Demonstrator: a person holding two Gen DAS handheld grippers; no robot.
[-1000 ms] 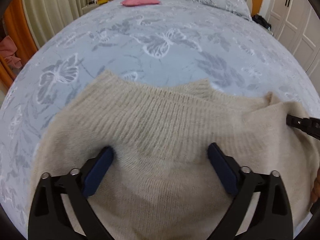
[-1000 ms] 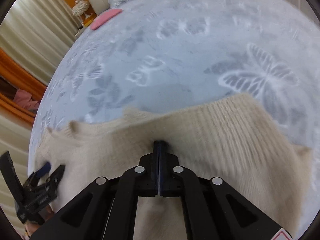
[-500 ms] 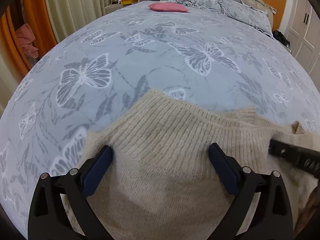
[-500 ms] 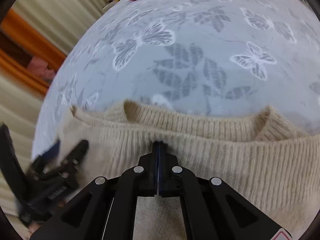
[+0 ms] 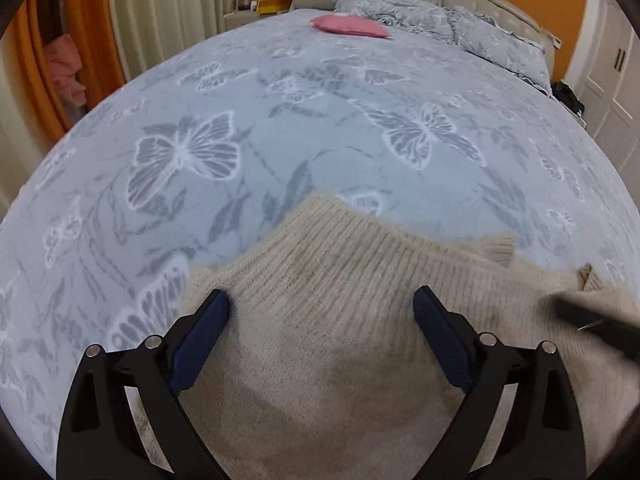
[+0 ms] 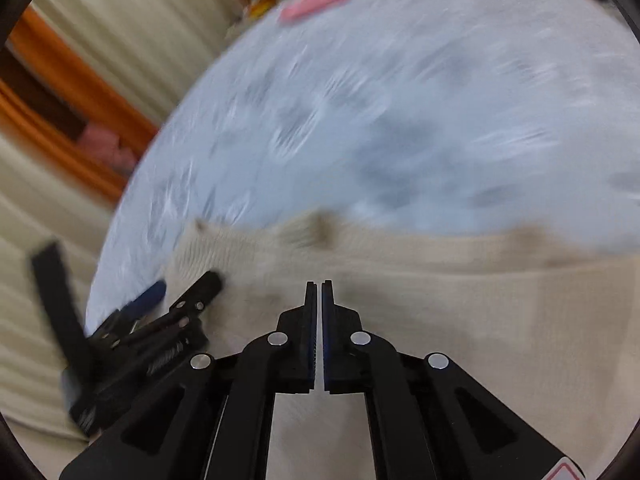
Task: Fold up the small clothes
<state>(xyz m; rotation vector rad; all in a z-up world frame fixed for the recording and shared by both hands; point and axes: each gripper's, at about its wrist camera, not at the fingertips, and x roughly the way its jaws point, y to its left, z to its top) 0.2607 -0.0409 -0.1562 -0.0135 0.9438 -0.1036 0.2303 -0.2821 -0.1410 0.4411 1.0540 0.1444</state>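
A cream ribbed knit sweater (image 5: 344, 300) lies on the blue butterfly bedspread (image 5: 280, 120). My left gripper (image 5: 320, 316) is open, its blue pads spread wide just over the sweater near its left shoulder. My right gripper (image 6: 319, 292) has its jaws almost together with a thin gap between the pads, over the sweater (image 6: 460, 312); the view is blurred and I see no cloth between the pads. The left gripper also shows at the left of the right wrist view (image 6: 176, 296), and the right gripper shows blurred at the right edge of the left wrist view (image 5: 592, 320).
A pink pillow (image 5: 350, 26) and grey patterned pillows (image 5: 460, 24) lie at the headboard. Cream curtains (image 5: 160, 12) and an orange wall stand to the left. White wardrobe doors (image 5: 616, 64) are at the right.
Both grippers have drawn back toward the near side, showing more bedspread beyond the sweater. The right gripper's pads have parted by a sliver and it moves fast, blurring its view.
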